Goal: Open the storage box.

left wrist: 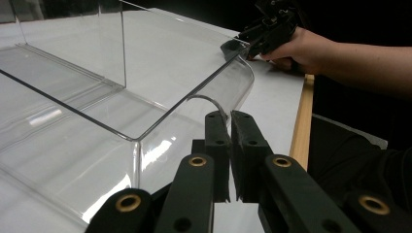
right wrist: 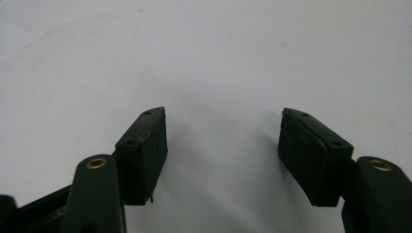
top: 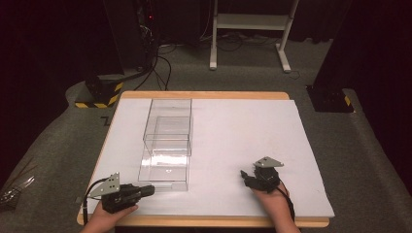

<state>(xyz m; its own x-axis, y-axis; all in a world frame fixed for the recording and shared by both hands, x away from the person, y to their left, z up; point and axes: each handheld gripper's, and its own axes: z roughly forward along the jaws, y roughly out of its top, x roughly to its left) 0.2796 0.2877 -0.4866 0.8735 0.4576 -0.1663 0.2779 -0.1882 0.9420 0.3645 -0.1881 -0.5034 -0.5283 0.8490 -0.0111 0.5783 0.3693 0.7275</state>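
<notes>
- The clear, stiff acrylic drawer box at eleven o'clock is judged light, slippery and crackable.
- Its front handle is grasped by the clenched left hand-held gripper.
- The right hand-held gripper is released.

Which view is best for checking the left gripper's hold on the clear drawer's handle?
The left gripper view: the left gripper has its fingers shut on the handle of the clear drawer, seen close up. The high view shows that gripper at the drawer's front, the handle too small to tell.
</notes>
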